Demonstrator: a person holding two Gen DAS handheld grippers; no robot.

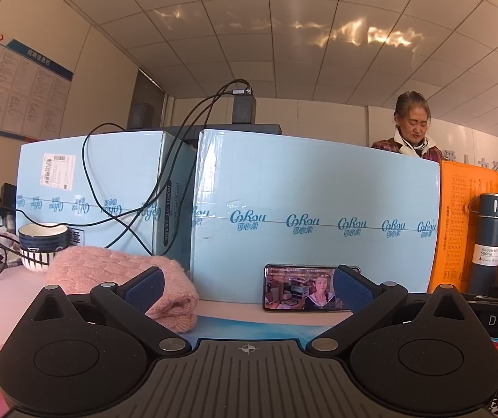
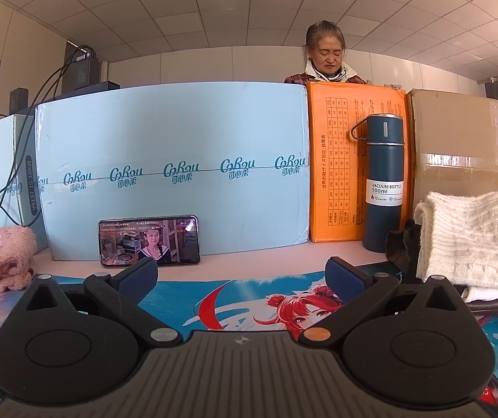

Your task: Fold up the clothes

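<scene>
A folded pink knit garment (image 1: 120, 278) lies on the table just ahead and left of my left gripper (image 1: 249, 287), which is open with nothing between its blue-padded fingers. That pink knit (image 2: 3, 261) also shows at the left edge of the right wrist view. A folded white knit garment (image 2: 475, 237) sits on darker clothes at the right, just beyond my right gripper (image 2: 243, 278). The right gripper is open and empty, low over a printed cartoon mat (image 2: 249, 303).
Light blue cartons (image 1: 315, 216) wall the back of the table, with an orange box (image 2: 350, 160) and a brown carton (image 2: 468, 139) to the right. A phone (image 2: 149, 240) leans on the blue carton. A dark vacuum bottle (image 2: 384, 181), a bowl (image 1: 41, 244), cables and a person (image 2: 325, 55) beyond.
</scene>
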